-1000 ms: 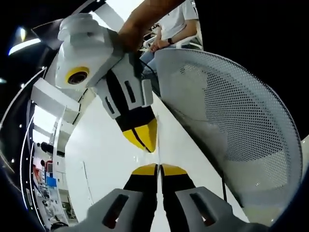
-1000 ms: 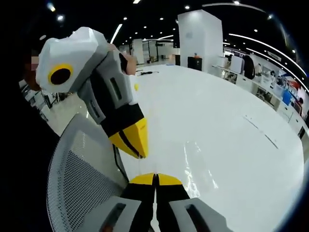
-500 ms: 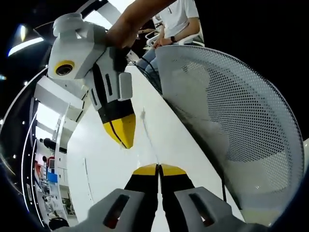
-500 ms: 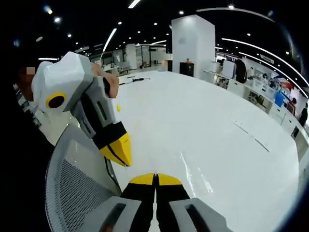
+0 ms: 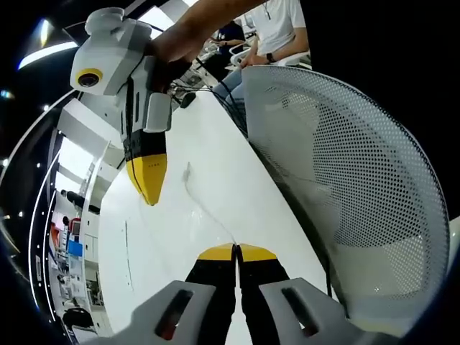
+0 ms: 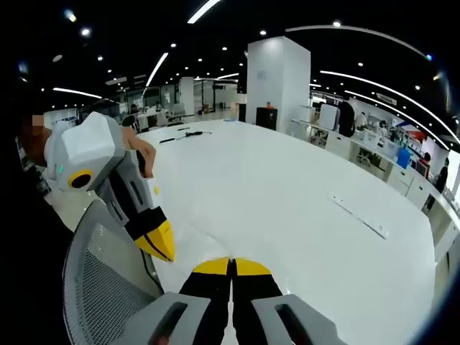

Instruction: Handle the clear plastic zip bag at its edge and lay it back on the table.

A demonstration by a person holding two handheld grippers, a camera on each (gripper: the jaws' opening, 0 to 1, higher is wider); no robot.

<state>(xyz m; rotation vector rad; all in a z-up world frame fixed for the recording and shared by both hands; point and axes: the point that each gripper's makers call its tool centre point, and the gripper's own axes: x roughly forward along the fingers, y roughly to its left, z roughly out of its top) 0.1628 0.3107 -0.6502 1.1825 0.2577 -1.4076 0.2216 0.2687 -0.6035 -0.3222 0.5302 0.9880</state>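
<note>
The clear plastic zip bag (image 5: pixel 203 208) shows as a thin glinting edge that rises from my left gripper (image 5: pixel 234 251) over the white table (image 5: pixel 165 244). That gripper is shut on the bag's edge. My right gripper (image 5: pixel 148 198) hangs up and to the left, a hand's width from the bag's far end, jaws together. In the right gripper view, my right gripper (image 6: pixel 231 265) is shut with nothing visible between its tips. The left gripper (image 6: pixel 164 252) points down just to its left, over the table (image 6: pixel 287 187).
A white mesh chair back (image 5: pixel 345 180) stands close on the right of the left gripper view and low left (image 6: pixel 100 287) in the right gripper view. A person (image 5: pixel 277 32) sits beyond the table. A thin strip (image 6: pixel 359 215) lies far out on the tabletop.
The right gripper has drawn away from the left gripper's tips, up and to the left in the left gripper view. The left gripper stays shut on the bag's edge.
</note>
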